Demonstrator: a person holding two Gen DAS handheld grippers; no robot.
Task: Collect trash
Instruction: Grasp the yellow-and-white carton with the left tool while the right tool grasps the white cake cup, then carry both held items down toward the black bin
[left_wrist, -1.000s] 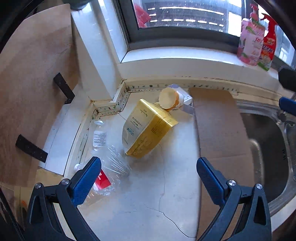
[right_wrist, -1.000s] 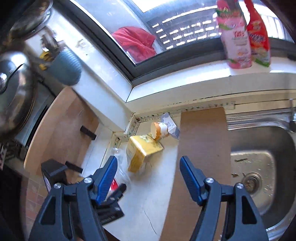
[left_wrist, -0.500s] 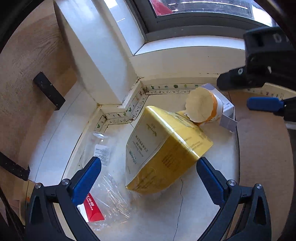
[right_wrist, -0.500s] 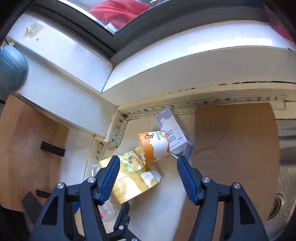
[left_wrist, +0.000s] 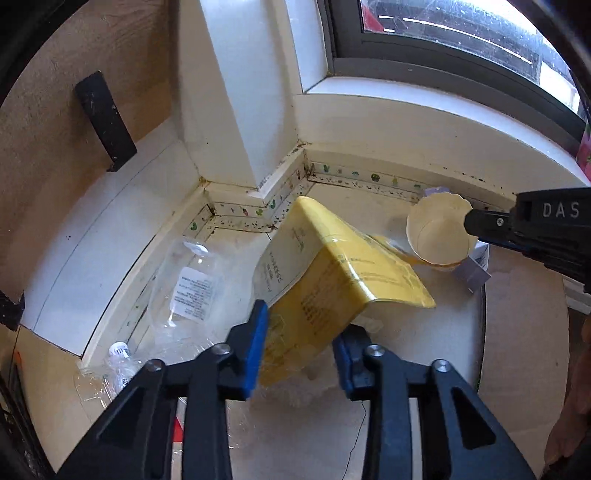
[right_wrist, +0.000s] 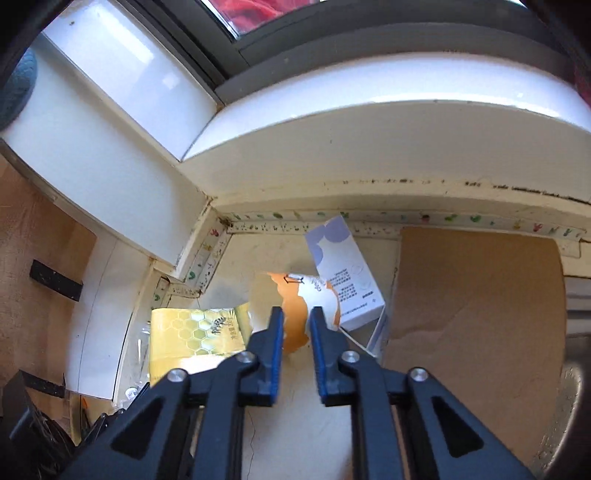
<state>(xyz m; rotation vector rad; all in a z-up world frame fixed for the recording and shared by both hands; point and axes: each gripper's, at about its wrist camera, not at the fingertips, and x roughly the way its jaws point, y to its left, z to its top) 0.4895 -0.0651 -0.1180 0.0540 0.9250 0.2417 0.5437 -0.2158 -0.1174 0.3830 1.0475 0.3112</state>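
The trash sits packed into the back corner of the white desk (left_wrist: 388, 369), where a tiled wall column and the window ledge meet along a strip of patterned tape. To the right a brown cardboard sheet (right_wrist: 476, 295) lies flat on the desk, and bare desk surface with a thin crack runs toward the cameras.

The left gripper (left_wrist: 299, 354) is closed most of the way around the near end of the yellow carton (left_wrist: 332, 277), one blue pad against each side. The carton is tilted, its far end toward the corner; it has pale panels with small print, and the right wrist view shows a honeycomb pattern on one face.

Just left of the carton lies a crumpled clear plastic bottle (left_wrist: 184, 291) with a white label, against the desk's left edge trim.

The right gripper (right_wrist: 296, 323) is nearly closed on the rim wall of the paper cup (right_wrist: 295, 299), orange and white outside, cream inside, with a wavy rim. The cup lies on its side, mouth toward the left gripper's camera, touching the yellow carton on one side and the white and lavender box (right_wrist: 343, 273) on the other. That box leans tilted near the back wall.
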